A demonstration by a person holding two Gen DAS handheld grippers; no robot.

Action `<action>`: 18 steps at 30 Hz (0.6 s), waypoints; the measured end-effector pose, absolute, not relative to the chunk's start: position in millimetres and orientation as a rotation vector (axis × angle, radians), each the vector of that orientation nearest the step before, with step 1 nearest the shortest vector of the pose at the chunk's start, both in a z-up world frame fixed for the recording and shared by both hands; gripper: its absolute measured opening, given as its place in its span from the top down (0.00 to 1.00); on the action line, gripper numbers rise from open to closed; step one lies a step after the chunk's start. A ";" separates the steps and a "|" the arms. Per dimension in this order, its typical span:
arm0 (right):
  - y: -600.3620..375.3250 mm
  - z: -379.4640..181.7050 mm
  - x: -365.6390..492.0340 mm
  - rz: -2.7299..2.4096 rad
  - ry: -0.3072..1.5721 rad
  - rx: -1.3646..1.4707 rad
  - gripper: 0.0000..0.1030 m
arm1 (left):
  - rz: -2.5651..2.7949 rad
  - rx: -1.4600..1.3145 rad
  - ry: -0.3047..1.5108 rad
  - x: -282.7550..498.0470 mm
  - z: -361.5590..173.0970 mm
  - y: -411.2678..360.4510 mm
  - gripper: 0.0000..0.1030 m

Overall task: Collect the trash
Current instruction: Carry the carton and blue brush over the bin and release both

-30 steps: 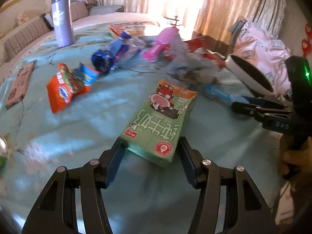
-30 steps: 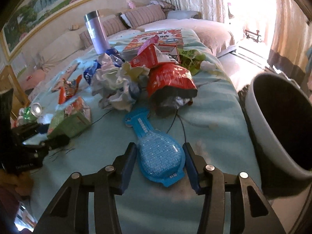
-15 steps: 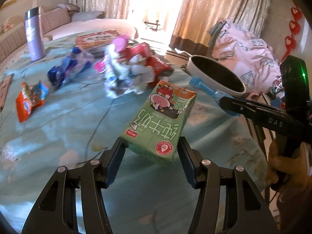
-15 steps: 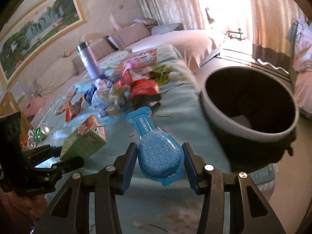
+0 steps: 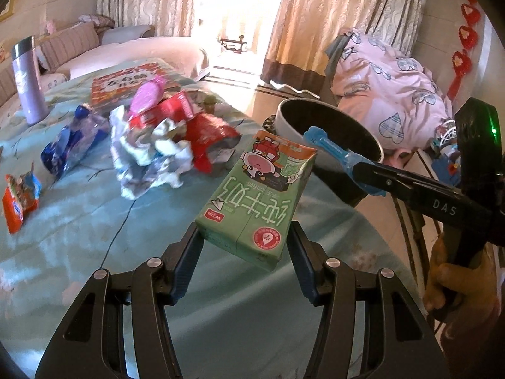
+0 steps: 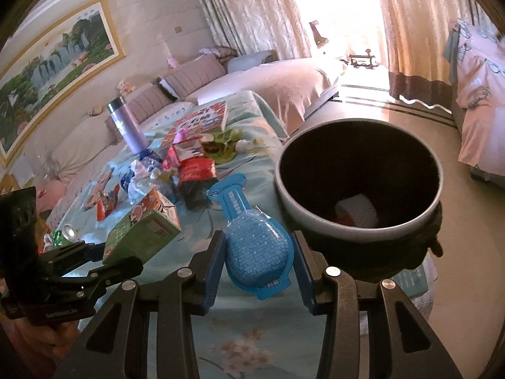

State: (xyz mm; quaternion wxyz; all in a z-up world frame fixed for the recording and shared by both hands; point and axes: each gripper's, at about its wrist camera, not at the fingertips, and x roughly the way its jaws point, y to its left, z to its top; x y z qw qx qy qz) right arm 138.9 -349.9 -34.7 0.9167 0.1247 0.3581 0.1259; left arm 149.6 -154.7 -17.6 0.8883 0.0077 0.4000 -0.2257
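My left gripper point(image 5: 244, 246) is shut on a green milk carton point(image 5: 255, 195) and holds it above the teal table, short of the bin. The carton also shows in the right wrist view point(image 6: 142, 232). My right gripper point(image 6: 258, 252) is shut on a blue flat plastic pack point(image 6: 255, 240), held just left of the round dark bin point(image 6: 356, 186). In the left wrist view the blue pack point(image 5: 337, 154) pokes over the bin's rim point(image 5: 284, 123). The bin holds a white scrap point(image 6: 358, 210).
A heap of crumpled wrappers point(image 5: 157, 145), a red bag point(image 5: 208, 135), a blue wrapper point(image 5: 69, 145) and an orange packet point(image 5: 19, 199) lie on the table. A purple flask point(image 5: 26, 79) stands far left. A crushed can point(image 6: 64, 232) lies near the left hand.
Both grippers have carried their items right, off the table surface toward the bin. The bin now fills more of the right wrist view, and the trash heap has fallen behind.
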 end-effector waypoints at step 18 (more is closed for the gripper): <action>-422.3 -33.5 178.1 0.129 0.720 0.301 0.86 | -0.551 0.085 0.820 193.6 -2.7 -240.9 0.48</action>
